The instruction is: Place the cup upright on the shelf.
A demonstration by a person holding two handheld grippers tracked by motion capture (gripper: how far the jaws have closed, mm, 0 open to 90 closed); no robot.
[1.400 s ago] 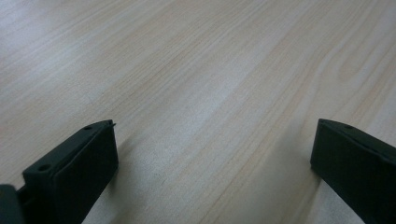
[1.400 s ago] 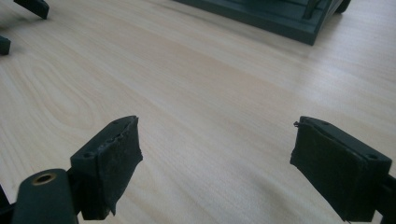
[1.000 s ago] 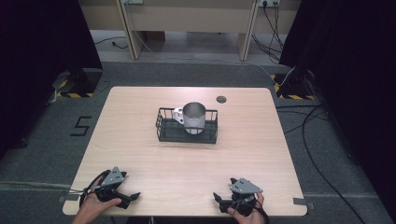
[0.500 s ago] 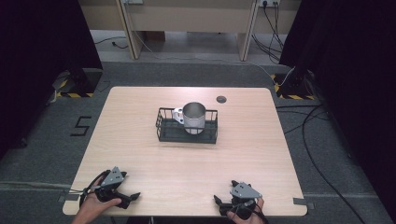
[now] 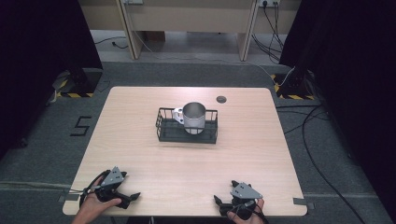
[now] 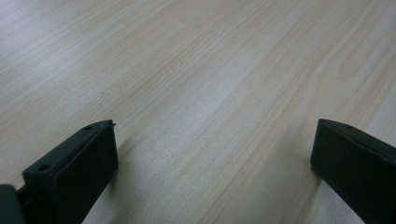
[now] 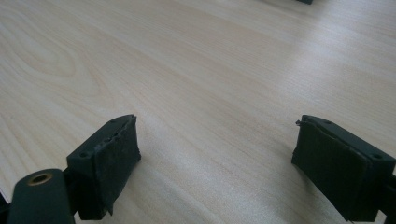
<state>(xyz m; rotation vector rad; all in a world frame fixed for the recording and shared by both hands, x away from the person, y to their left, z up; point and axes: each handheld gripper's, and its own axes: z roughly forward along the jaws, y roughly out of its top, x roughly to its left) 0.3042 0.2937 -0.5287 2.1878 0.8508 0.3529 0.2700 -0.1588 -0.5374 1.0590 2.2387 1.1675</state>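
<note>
Fingers (image 7: 109, 154) apart (tips cut off)

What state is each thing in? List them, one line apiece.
metal mug: upright in the basket, open end up, handle toward the left.
wire basket: flat on the table, holding the mug.
left gripper: open, nothing between its jaws, over bare table.
right gripper: open, nothing between its jaws, at the table's near edge.

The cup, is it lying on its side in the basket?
No, the cup stands upright in the black wire basket, its open mouth facing up.
</note>
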